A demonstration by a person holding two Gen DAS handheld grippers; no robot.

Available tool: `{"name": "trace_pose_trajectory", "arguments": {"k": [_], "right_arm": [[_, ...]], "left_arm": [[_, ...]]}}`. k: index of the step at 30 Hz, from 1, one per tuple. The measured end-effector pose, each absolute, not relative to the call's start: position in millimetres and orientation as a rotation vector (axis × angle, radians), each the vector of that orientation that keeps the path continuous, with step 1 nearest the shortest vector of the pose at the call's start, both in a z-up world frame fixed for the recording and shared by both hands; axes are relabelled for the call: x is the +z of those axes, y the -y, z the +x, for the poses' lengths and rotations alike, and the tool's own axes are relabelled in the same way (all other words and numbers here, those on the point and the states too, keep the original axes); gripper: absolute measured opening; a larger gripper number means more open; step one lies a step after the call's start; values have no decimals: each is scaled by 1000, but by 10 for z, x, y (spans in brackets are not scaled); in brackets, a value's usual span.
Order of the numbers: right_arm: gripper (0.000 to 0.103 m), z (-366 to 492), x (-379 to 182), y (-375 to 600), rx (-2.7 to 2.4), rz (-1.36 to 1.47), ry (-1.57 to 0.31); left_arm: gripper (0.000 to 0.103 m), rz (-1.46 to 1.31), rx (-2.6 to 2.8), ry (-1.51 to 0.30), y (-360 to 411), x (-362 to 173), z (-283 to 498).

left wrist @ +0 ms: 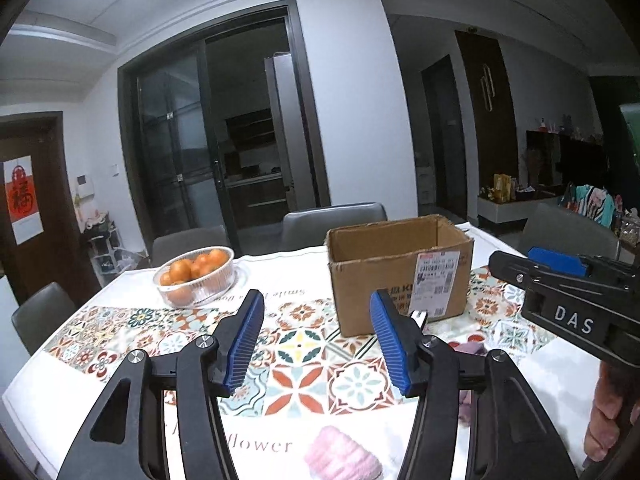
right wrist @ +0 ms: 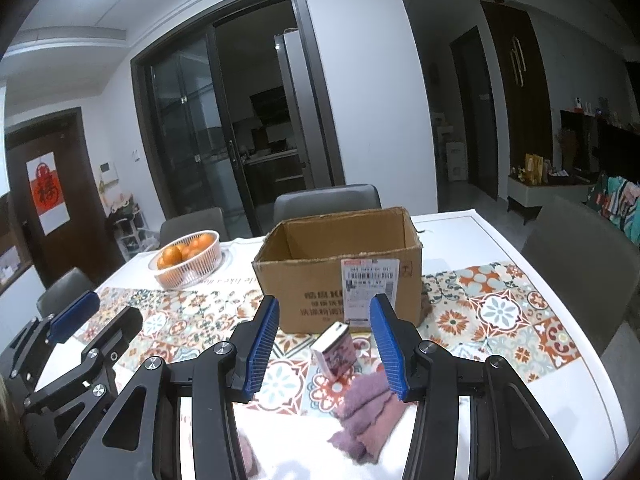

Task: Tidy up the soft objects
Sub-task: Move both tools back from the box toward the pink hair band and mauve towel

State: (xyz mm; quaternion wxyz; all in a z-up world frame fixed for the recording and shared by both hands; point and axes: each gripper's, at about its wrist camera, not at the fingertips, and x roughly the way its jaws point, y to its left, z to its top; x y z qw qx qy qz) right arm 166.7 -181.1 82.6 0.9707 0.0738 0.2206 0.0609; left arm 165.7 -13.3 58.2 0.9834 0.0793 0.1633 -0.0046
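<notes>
We see the table (right wrist: 500,240) carrying an open cardboard box (right wrist: 340,276). Both our claws hang spread and empty: left claw (left wrist: 316,340) above a pink towel (left wrist: 340,458), right claw (right wrist: 324,340) over a purple cloth (right wrist: 368,416) beside a small carton (right wrist: 336,350).

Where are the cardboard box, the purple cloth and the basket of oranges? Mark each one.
cardboard box (right wrist: 312,292): right wrist view, on its front wall.
purple cloth (right wrist: 366,404): right wrist view, on its folded top.
basket of oranges (left wrist: 208,286): left wrist view, on its clear side wall.
</notes>
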Motion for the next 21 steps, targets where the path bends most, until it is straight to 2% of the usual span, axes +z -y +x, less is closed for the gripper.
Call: {"name": "trace_pose_trajectory", "arguments": {"k": [5,8,21], "right_arm": [[49,1536,732,1762,131,129,-456],[54,1475,665,1743,141,130,-471],[54,1384,319,1753,137,129,-568]], "left_arm": [[55,150,9,-343,95,476,1523],[55,135,3,-368,91,392,1465],[55,72,50,-488,73,18,1327]]}}
